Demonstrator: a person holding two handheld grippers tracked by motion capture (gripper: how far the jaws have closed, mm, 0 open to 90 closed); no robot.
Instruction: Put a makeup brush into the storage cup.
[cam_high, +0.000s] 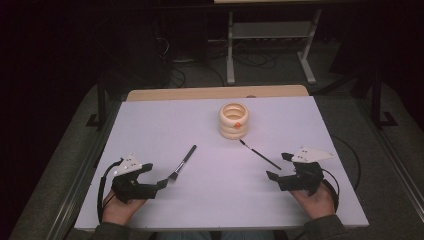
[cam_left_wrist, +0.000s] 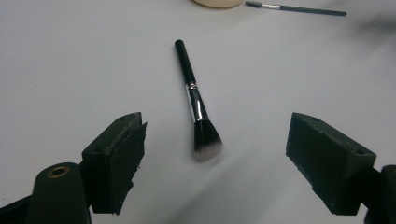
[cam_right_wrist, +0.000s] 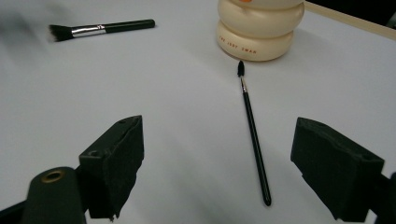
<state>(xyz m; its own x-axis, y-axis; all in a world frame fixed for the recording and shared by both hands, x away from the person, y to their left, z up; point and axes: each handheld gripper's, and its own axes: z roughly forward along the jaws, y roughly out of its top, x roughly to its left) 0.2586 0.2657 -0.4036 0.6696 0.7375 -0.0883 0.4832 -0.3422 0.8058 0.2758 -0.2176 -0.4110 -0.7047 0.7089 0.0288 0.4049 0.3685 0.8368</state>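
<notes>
Two brushes lie on the table ahead of my grippers, one in front of each. Ahead of my left gripper is the thick brush: a black handle, a shiny silver ferrule and a dense flat head of dark bristles fading to white at the tips. It lies flat, bristles toward me and handle pointing away, the head between my spread jaws but touching neither. Those jaws stand wide apart and hold nothing.

My right gripper is the same, jaws spread wide and empty. Between them lies the thin brush, a long slim black handle with a small dark pointed tip at the far end. That tip lies just beside the foot of the cream holder, a pot shaped like stacked rounded rings with small red lettering on its lowest ring and an orange mark on its front.

From the high view, the holder stands toward the far middle of the white table top, open at the top, with the two brushes well apart from each other. A pale wooden strip edges the far side. Beyond it the room is dark, with grey floor, a metal stand and loose cables.
</notes>
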